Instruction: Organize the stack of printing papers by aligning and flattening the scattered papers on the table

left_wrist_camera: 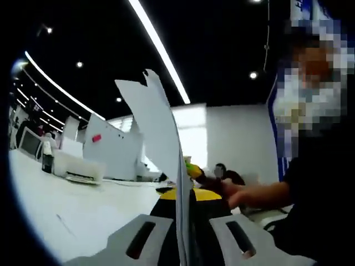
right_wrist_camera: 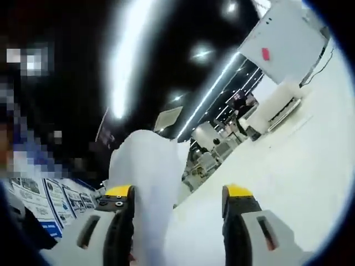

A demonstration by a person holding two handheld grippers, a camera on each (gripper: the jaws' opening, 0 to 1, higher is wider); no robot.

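Two grippers, one job: squaring paper.
left gripper view: left gripper (left_wrist_camera: 186,235) pinches a paper sheet (left_wrist_camera: 158,130) edge-on, lifted off the table (left_wrist_camera: 66,208).
right gripper view: right gripper (right_wrist_camera: 177,227) spread, paper (right_wrist_camera: 147,183) against its left jaw.
step: aligning, I'd say.
next: lower sheets, tap edges flush.

A white tabletop (left_wrist_camera: 66,216) stretches out before me; at its far end stand a white printer-like machine (left_wrist_camera: 77,168) and, just beside it, a dark bottle (left_wrist_camera: 47,160). A large white panel bearing a small red mark (left_wrist_camera: 113,147) stands behind them. Long ceiling light strips (left_wrist_camera: 158,47) run overhead. Another person's forearm (left_wrist_camera: 260,194) reaches in at my right. Posters (right_wrist_camera: 52,202) line a distant wall.
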